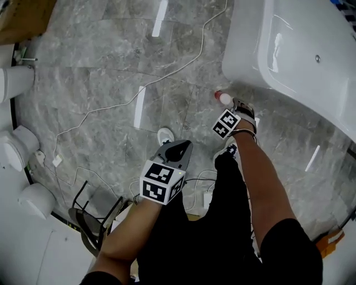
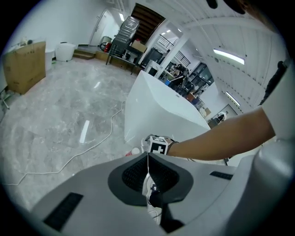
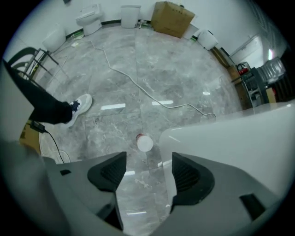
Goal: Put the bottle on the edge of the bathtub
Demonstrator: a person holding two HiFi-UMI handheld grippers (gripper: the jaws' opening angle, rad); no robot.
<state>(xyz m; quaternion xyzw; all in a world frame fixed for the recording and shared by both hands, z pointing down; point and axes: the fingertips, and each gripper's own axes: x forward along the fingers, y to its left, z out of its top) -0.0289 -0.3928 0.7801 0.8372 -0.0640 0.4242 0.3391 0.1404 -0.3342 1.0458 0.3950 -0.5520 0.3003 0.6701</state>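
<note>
A small white bottle (image 1: 223, 98) with a red cap lies on the grey marble floor, close against the foot of the white bathtub (image 1: 289, 50). My right gripper (image 1: 238, 106) hovers just short of it. In the right gripper view its jaws stand open (image 3: 147, 168) with only floor between them, and the bottle (image 3: 144, 143) lies a little ahead, beside the tub wall (image 3: 239, 138). My left gripper (image 1: 179, 147) hangs over my legs, its pads pressed together (image 2: 148, 161) on nothing. From there the bottle (image 2: 135, 151) shows by the tub (image 2: 161, 110).
A thin white cable (image 1: 167, 75) snakes across the floor. White toilets (image 1: 16, 147) line the left wall, with a cardboard box (image 1: 22, 16) at the top left. A black frame (image 1: 89, 217) stands at my lower left. My white shoe (image 1: 165, 135) is on the floor.
</note>
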